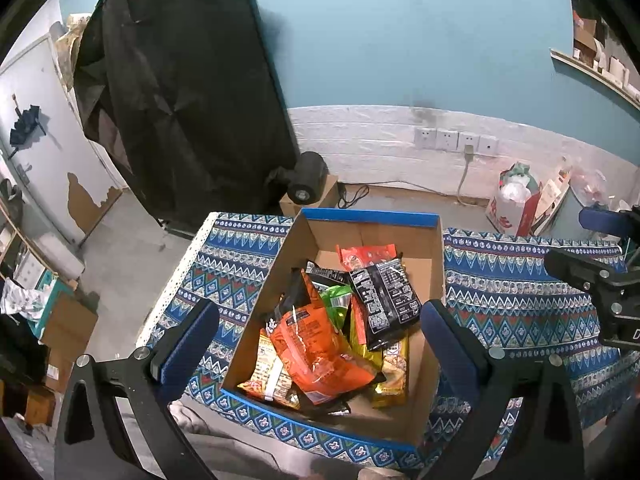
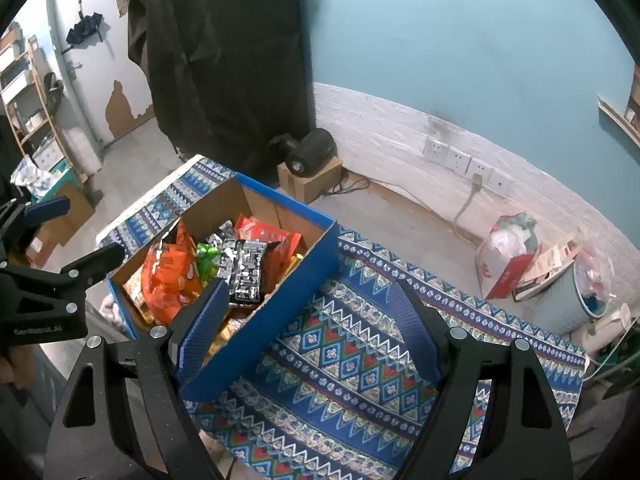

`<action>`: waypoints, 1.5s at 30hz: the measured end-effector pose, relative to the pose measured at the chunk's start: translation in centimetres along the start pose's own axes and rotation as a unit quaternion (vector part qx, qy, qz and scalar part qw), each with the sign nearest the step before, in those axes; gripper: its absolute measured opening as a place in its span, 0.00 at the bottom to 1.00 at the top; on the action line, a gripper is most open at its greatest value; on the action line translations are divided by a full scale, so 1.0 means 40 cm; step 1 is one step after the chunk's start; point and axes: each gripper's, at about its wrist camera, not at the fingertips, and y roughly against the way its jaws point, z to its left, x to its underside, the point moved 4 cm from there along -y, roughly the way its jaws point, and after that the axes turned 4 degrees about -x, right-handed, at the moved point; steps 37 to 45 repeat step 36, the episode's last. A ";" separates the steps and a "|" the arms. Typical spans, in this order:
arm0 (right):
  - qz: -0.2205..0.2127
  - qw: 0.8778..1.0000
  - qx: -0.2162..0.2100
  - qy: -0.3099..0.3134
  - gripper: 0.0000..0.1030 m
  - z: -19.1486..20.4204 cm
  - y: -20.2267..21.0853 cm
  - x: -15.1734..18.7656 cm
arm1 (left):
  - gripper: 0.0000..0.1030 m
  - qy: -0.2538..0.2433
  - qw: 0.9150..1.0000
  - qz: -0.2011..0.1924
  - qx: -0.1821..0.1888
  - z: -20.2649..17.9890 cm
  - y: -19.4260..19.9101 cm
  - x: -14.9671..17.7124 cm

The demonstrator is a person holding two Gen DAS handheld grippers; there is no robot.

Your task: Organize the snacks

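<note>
A table (image 2: 352,364) covered with a blue patterned cloth of zigzag and diamond bands in white, red and green carries the things. Its white dotted edge shows along the left side in the left wrist view. Directly on the cloth sits one open cardboard box with blue outer walls and a brown inside (image 1: 430,264), placed toward the table's left part. The cloth to the right of the box (image 1: 516,304) lies flat and shows only its pattern.
</note>
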 end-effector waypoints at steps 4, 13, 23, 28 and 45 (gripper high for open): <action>0.000 1.000 0.000 0.001 0.79 0.002 -0.001 0.000 | 0.99 0.000 1.000 0.002 -0.004 0.001 -0.001 0.001; 0.003 1.000 0.003 0.005 0.79 0.009 -0.002 0.001 | 0.99 -0.001 1.000 0.007 -0.007 0.003 -0.009 0.006; 0.008 1.000 0.004 0.009 0.79 0.006 -0.003 0.002 | 0.99 -0.004 1.000 0.013 -0.005 -0.003 -0.009 0.009; 0.009 1.000 0.004 0.010 0.79 0.005 -0.002 0.003 | 0.99 -0.001 1.000 0.014 -0.003 -0.003 -0.010 0.012; 0.009 1.000 0.005 0.010 0.79 0.003 0.000 0.004 | 0.99 0.005 1.000 0.006 0.007 -0.003 -0.003 0.009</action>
